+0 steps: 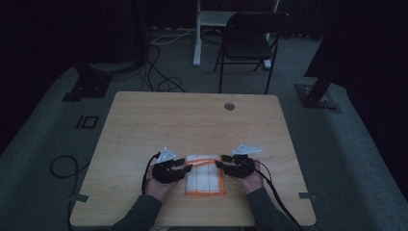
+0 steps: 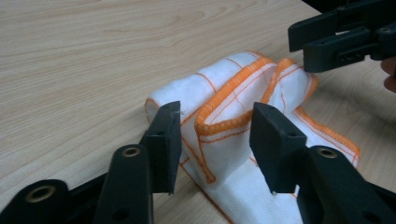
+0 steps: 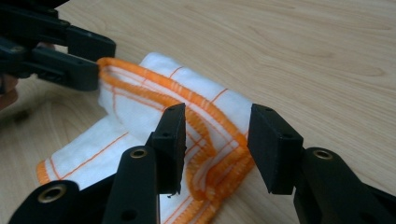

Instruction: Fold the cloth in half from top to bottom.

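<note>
A white cloth (image 1: 205, 175) with orange hem and orange grid lines lies folded near the table's front edge. My left gripper (image 1: 188, 166) sits at its left side and my right gripper (image 1: 220, 162) at its right side, both near the cloth's far end. In the left gripper view the cloth (image 2: 224, 93) bulges up in a loose fold between the open jaws of the left gripper (image 2: 217, 140), whose pads stand clear of it. In the right gripper view the cloth (image 3: 140, 102) likewise rises between the spread jaws of the right gripper (image 3: 217, 140), with a gap on each side.
The wooden table (image 1: 192, 115) has a round cable hole (image 1: 229, 106) near its far edge. Beyond it stand a black folding chair (image 1: 250, 38) and a white desk leg (image 1: 197, 33). Cables trail over the dark floor at the left.
</note>
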`<state>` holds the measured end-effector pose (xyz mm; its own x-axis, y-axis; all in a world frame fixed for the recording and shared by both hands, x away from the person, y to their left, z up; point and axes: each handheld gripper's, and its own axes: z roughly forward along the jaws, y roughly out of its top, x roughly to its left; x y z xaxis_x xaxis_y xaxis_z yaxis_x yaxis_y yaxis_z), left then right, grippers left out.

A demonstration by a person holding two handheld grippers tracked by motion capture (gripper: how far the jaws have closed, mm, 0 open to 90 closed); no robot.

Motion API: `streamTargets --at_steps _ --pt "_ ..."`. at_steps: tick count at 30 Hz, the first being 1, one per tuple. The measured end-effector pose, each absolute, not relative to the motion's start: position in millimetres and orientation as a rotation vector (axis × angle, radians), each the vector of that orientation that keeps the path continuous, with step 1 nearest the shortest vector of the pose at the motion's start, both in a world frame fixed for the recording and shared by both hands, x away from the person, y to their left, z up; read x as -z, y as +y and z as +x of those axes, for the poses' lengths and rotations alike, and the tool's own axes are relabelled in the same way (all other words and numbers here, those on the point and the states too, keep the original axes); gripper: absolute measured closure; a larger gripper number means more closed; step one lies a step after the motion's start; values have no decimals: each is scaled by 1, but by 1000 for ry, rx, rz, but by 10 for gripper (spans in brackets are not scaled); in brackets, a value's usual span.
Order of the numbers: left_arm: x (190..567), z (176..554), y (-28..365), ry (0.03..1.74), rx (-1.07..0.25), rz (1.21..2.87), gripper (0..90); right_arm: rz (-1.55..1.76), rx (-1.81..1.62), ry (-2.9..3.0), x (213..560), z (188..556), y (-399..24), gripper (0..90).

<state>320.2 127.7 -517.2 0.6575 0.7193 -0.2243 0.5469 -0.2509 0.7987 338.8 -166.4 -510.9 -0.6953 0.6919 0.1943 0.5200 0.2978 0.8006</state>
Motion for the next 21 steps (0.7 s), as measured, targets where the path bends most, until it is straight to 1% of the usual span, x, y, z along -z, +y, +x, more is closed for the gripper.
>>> streamTargets --at_steps 4,9,11,14,18,19,21 --pt "519 324 127 1014 -227 1933 661 1115 -1344 2396 513 339 -164 562" --pt "519 327 126 1028 -235 1947 774 1142 -1313 2412 517 350 -163 550" --pt "519 328 126 1027 -239 1953 813 1142 -1296 2435 520 354 -160 550" --pt "519 328 125 1021 -242 1965 847 1135 -1249 2467 523 356 -154 553" --pt "519 327 124 1010 -246 1973 864 1148 -1211 2487 526 356 -152 585" --pt "519 327 124 1010 -247 1975 866 1155 -1215 2500 526 356 -153 633" --pt "518 326 124 1008 -248 1975 868 1148 -1230 2518 525 356 -153 684"
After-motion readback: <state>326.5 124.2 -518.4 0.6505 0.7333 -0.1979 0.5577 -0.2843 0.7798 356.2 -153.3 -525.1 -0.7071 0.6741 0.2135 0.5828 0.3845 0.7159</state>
